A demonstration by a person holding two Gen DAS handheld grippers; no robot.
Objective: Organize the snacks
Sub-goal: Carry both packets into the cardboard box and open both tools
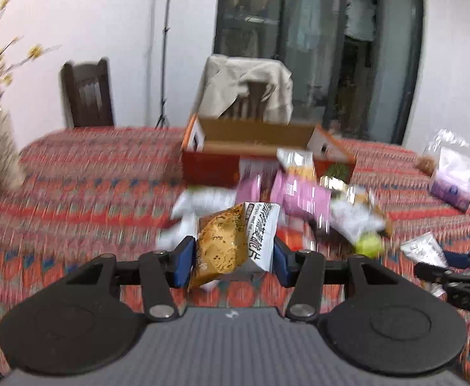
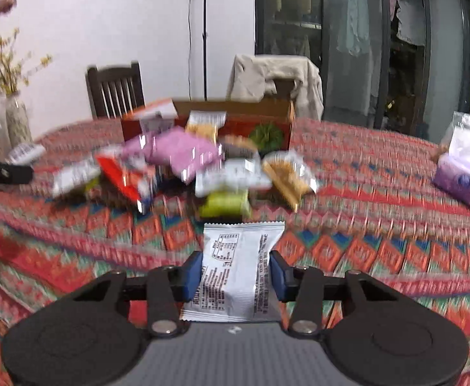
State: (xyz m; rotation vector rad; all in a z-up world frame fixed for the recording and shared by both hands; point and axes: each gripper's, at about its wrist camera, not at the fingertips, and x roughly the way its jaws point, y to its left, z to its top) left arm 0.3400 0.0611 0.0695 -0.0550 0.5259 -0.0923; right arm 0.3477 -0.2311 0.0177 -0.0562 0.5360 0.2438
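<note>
Both clamped: left gripper [image 1: 233, 257] on a cracker packet [image 1: 231, 244], right gripper [image 2: 235, 273] on a white packet [image 2: 235, 270].

Left gripper [image 1: 233, 257]: my fingers [image 1: 183, 265] clamped on upright snack packet [image 1: 231, 244], blue pads pressing both sides, packet lifted clear of worktop [image 1: 74, 177]. Pointing forward and tilted downward.

Right gripper [image 2: 235, 271]: fingers [image 2: 192, 273] pinching white snack packet [image 2: 236, 267] across its width, packet lying flat along my line of view. Same downward tilt.

Right gripper tip seen at right edge of left wrist view; left gripper tip at left edge of right wrist view.
</note>
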